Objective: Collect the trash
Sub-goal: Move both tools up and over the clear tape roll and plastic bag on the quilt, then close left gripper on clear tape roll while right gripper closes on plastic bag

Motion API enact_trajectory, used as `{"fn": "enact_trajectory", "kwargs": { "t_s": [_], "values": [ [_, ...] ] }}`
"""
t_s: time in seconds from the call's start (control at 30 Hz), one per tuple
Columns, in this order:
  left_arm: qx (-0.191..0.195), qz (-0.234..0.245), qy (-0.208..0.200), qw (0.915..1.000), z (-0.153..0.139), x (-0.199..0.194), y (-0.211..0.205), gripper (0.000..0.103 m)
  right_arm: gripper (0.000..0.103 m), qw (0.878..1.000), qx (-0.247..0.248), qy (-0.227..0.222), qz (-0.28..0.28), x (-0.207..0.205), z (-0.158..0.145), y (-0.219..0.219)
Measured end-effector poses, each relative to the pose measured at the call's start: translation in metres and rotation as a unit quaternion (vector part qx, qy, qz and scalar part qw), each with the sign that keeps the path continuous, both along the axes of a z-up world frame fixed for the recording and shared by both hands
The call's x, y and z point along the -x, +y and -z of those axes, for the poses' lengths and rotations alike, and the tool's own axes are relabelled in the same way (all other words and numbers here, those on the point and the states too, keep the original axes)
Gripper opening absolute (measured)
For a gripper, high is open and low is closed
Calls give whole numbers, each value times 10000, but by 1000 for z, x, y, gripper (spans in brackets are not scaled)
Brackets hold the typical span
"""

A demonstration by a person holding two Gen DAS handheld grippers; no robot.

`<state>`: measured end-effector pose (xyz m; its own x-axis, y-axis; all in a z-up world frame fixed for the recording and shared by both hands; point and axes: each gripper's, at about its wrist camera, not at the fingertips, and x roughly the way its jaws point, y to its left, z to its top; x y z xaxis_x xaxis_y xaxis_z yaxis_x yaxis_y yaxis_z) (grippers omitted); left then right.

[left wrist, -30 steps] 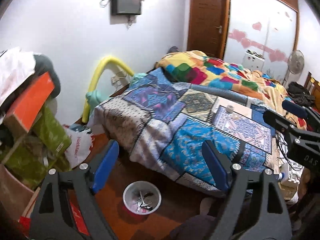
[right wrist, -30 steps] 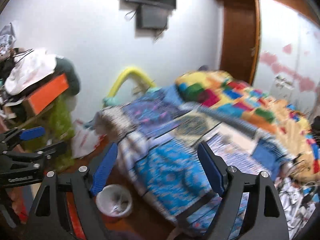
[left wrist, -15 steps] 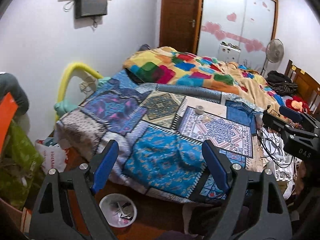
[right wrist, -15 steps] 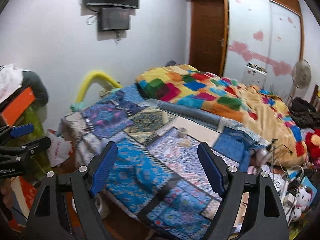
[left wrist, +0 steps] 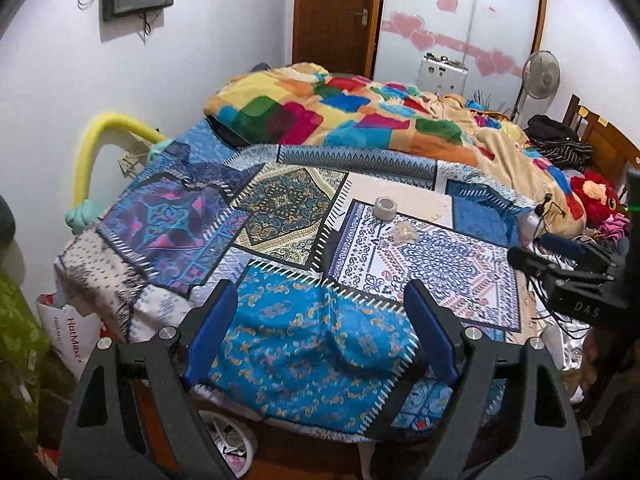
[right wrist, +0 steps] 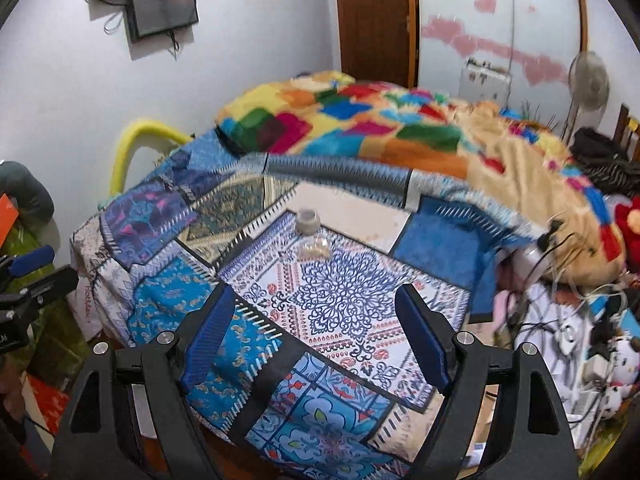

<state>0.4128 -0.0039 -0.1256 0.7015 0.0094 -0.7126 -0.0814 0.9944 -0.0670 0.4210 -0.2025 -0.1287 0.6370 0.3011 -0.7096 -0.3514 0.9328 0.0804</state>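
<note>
Reaching for trash on the bed

Both grippers, left (left wrist: 320,328) and right (right wrist: 316,332), hover with fingers wide and empty; the tape roll (left wrist: 385,207) and crumpled wrapper (left wrist: 404,231) lie mid-bed (left wrist: 280,352), so descend squarely and pinch the wrapper gently.

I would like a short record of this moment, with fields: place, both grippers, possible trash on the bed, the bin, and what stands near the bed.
place: bedroom, bed with patchwork bedspread
left gripper: open, holds nothing, above the foot of the bed
right gripper: open, holds nothing, above the bedspread
tape roll: lies on the bedspread
crumpled wrapper: lies just beside the tape roll, nearer the grippers
white bin: on the floor at the foot of the bed, partly hidden by the left gripper
colourful blanket: heaped on the far half of the bed
fan: stands beyond the bed
</note>
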Motion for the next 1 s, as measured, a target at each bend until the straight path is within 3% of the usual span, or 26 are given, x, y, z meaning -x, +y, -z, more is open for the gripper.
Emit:
{"fn": "enact_trajectory", "kwargs": {
  "t_s": [0.33,0.5,0.63,0.77,0.9,1.0],
  "values": [
    [252,-98,212,9994,52,-69,22,85,80,9986,65,517,-57,-75,65,25],
    [290,-64,224,9993,69,-88,25,85,79,9965,-142,824,-78,-113,92,37],
    [388,-20,155,9991,76,-97,26,84,78,9961,-36,868,-152,-130,107,52],
    [320,-74,58,9994,79,-108,27,84,61,9961,521,710,15,-137,120,64],
    [538,-226,63,9983,84,-125,32,83,47,9966,673,480,-50,-130,122,67],
    [545,-192,96,9983,87,-141,26,82,22,9961,824,295,-117,-125,123,66]
  ]
}}
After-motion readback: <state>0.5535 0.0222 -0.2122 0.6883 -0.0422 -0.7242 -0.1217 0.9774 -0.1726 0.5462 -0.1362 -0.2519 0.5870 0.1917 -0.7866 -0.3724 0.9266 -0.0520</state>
